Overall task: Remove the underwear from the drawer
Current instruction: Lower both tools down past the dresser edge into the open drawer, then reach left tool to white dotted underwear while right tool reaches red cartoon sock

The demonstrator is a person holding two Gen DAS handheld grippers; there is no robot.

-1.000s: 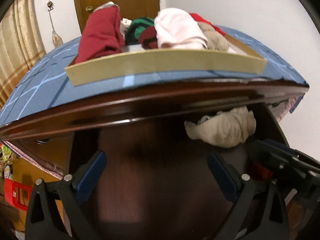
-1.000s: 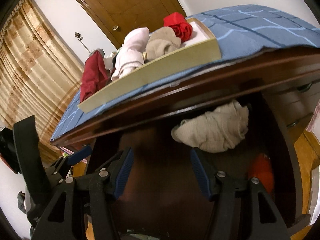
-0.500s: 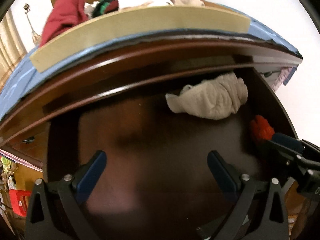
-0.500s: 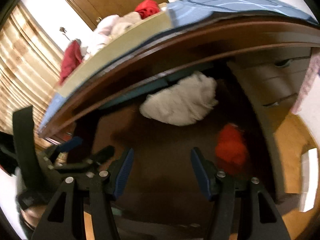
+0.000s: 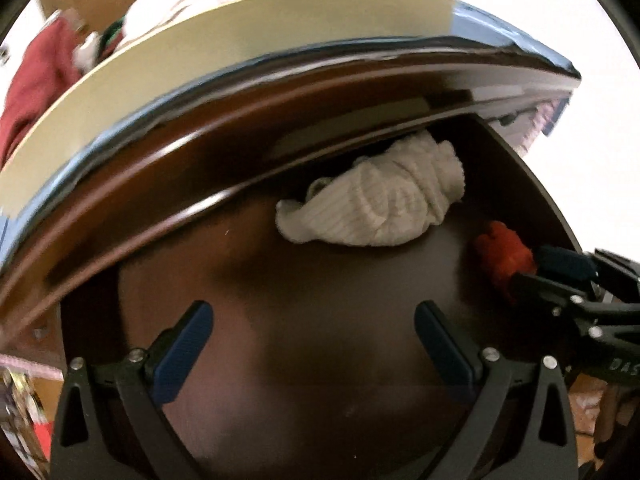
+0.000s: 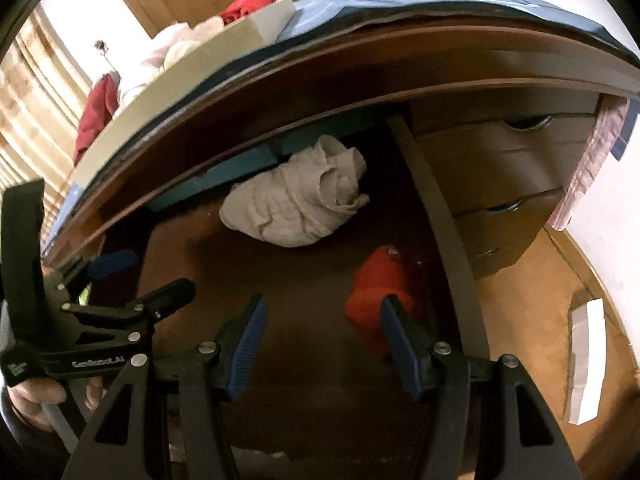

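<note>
The left gripper (image 5: 314, 334) stood wide open over the dark wooden floor of the open drawer (image 5: 248, 280), its blue pads (image 5: 182, 350) holding nothing and touching nothing. The right gripper (image 6: 320, 344) was about half open, also empty; behind its right pad (image 6: 400, 348) lay an orange-red garment (image 6: 376, 284), near but not pressed between the pads. In the left wrist view the right gripper's tips reached in from the right edge, just beside that same red bundle (image 5: 502, 252).

A crumpled off-white piece of underwear (image 6: 296, 204) lay at the back of the drawer, partly tucked under the overhanging edge of the dresser top (image 6: 360, 68), well apart from both grippers. The orange-red piece sat nearer the front, close to the drawer's pale right side wall (image 6: 440, 216).

The middle and left of the drawer floor were bare, leaving open room between the grippers and the white bundle. Overhead the dresser top jutted out, covered by a blue cloth (image 6: 400, 4) with a cream tray (image 6: 192, 76) of folded clothes on it. To the right stood a lighter chest of smaller drawers (image 6: 512, 184).
</note>
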